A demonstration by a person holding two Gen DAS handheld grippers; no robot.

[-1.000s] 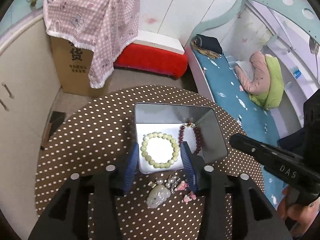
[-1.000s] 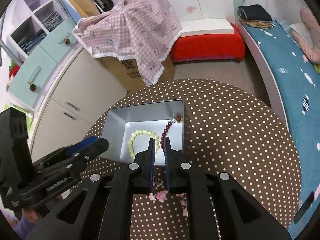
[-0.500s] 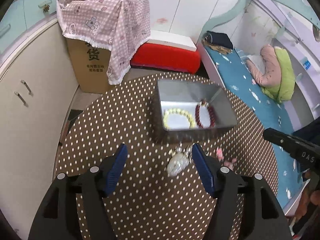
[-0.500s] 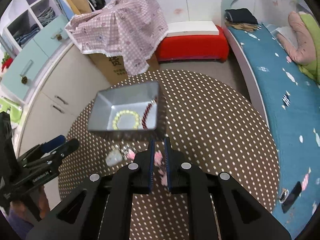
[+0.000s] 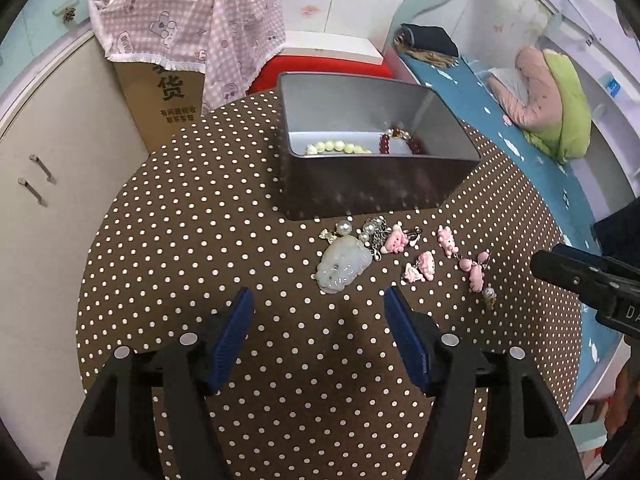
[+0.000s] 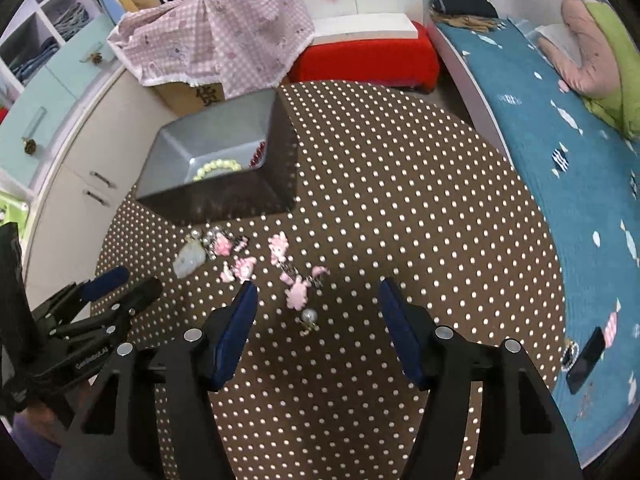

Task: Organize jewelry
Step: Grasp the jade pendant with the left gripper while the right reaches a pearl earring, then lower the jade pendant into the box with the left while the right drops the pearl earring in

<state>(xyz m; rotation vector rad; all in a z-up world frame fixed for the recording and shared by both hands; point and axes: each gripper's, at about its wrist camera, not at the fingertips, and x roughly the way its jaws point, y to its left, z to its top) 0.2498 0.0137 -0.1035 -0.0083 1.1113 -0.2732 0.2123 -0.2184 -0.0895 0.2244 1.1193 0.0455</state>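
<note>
My left hand-held gripper (image 5: 318, 332) hangs released over the polka-dot worktop (image 5: 200, 240), jaws apart, nothing between the blue pads. My right hand-held gripper (image 6: 314, 320) is opening at this moment; its pads touch nothing, and a pearl bead (image 6: 309, 315) lies on the worktop in the gap between them.

Landmark: the grey metal box (image 5: 360, 184) on the far part of the worktop.
- Inside the box: a pale green bead bracelet (image 5: 338, 147), with a dark red bead bracelet (image 5: 400, 142) to its right.
- Just in front of the box's near wall: a white jade pendant (image 5: 343, 264) with pearls and chain beside it.
- Right of the pendant, still in front of the box: a loose string of pink charms (image 5: 448, 258) spread across the worktop.

Both hand-held grippers sit nearer to me than this loose jewelry. The left one is closest to the pendant; the right one is closest to the outer end of the pink charms.
</note>
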